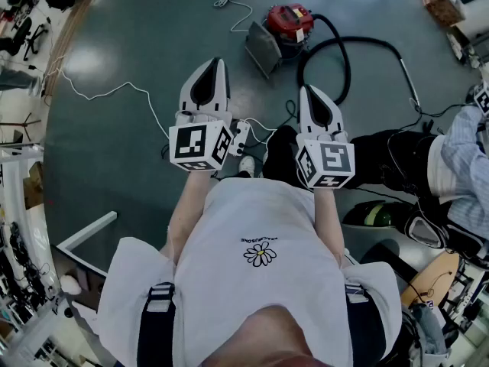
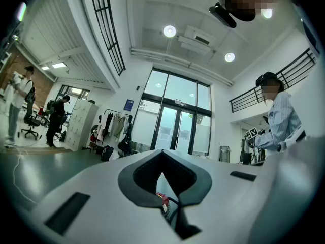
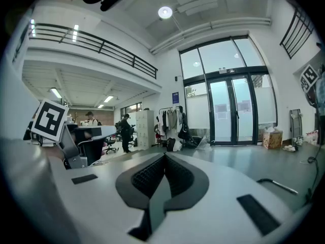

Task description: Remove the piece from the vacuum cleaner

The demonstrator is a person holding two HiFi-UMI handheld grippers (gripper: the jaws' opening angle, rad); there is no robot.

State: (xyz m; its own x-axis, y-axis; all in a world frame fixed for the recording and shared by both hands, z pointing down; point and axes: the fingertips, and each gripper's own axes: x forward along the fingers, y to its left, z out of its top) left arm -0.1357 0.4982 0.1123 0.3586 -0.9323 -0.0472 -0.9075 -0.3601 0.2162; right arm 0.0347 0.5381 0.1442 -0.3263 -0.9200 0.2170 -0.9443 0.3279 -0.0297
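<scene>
In the head view a red vacuum cleaner (image 1: 289, 21) stands on the grey-green floor ahead of me. A flat grey piece (image 1: 263, 48) leans at its left side. Its black hose (image 1: 348, 60) loops to the right and ends in a wand (image 1: 409, 82). My left gripper (image 1: 219, 61) and right gripper (image 1: 308, 88) are held side by side at waist height, well short of the vacuum, and touch nothing. Both are shut and hold nothing. Below the left gripper (image 2: 162, 151), a sliver of the red vacuum (image 2: 161, 200) shows through the gap in its jaws. The right gripper (image 3: 164, 155) points across the hall floor.
A white cable (image 1: 99, 92) trails over the floor at the left, and a power strip (image 1: 241, 136) lies near my feet. A seated person (image 1: 458, 155) is at the right. A cardboard box (image 1: 442, 2) stands at the back right, a white frame (image 1: 84, 239) at the lower left.
</scene>
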